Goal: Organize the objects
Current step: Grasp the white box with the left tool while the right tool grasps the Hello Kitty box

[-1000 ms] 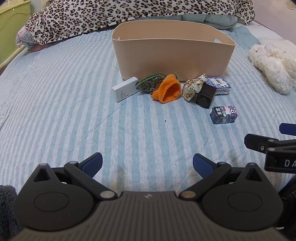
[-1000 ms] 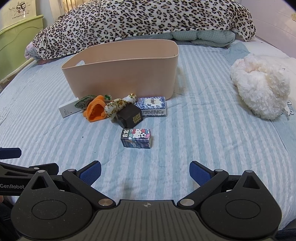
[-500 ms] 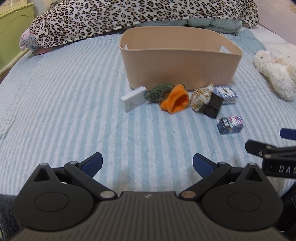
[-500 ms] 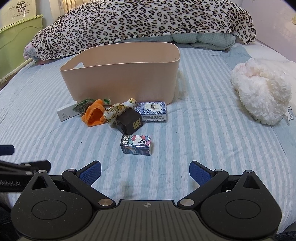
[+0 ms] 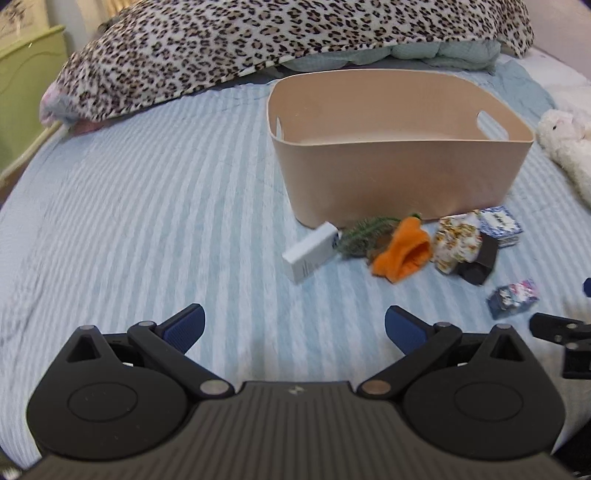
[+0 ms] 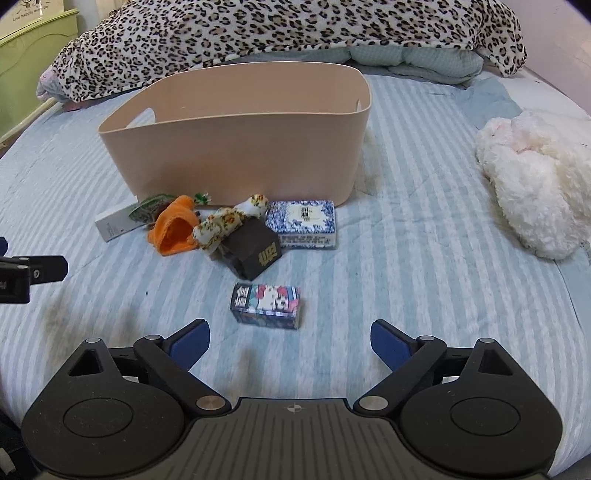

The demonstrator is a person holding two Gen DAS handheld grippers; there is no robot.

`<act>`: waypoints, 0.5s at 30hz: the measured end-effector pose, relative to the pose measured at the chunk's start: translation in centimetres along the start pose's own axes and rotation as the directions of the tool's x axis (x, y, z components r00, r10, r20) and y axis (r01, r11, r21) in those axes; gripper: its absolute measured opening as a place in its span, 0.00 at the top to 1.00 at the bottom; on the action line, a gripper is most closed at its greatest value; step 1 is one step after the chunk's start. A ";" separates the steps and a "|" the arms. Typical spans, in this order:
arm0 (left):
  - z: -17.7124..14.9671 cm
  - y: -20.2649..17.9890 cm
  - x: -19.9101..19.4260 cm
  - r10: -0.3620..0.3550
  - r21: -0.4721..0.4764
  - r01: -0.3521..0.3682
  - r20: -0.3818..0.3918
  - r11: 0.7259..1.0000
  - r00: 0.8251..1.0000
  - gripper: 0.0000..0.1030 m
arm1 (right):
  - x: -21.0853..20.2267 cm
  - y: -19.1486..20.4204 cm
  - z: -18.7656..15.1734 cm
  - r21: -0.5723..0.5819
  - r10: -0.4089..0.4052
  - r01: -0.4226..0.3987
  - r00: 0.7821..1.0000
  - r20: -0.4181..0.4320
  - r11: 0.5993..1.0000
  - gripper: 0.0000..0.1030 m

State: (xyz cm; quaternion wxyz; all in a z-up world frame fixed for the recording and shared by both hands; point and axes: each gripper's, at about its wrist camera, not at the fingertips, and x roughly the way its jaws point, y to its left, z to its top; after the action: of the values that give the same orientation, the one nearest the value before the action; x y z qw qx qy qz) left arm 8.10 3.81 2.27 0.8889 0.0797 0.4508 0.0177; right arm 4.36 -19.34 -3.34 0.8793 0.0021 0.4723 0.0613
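Observation:
A beige bin (image 5: 399, 173) (image 6: 236, 155) stands on the striped bed. In front of it lie a white box (image 5: 310, 252) (image 6: 110, 224), a green item (image 5: 365, 230), an orange sock (image 5: 402, 254) (image 6: 173, 230), a floral sock (image 5: 456, 240) (image 6: 225, 223), a black box (image 5: 478, 264) (image 6: 255, 254), a blue-white box (image 5: 500, 223) (image 6: 303, 223) and a cartoon box (image 5: 513, 298) (image 6: 267, 304). My left gripper (image 5: 294, 328) is open and empty, short of the white box. My right gripper (image 6: 290, 345) is open and empty, just short of the cartoon box.
A leopard-print blanket (image 6: 288, 29) lies across the back of the bed. A white plush toy (image 6: 535, 184) sits at the right. A green cabinet (image 5: 22, 85) stands off the left edge. Each gripper shows at the other view's edge.
Both grippers have risen and moved forward toward the objects, so the bin's inside now shows. The left view has swung left. Nothing was grasped.

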 end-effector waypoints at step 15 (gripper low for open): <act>2.5 0.9 10.4 -0.187 0.249 0.188 -0.027 0.950 0.982 0.16 | 6.0 0.8 0.9 0.037 0.036 -0.032 0.994 -0.107 0.999 0.11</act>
State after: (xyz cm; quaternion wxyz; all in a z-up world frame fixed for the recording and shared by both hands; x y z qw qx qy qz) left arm 16.33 5.43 -4.49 0.8686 0.1479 0.4565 -0.1236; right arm 8.29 -17.82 -7.83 0.8513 0.0222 0.5198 0.0680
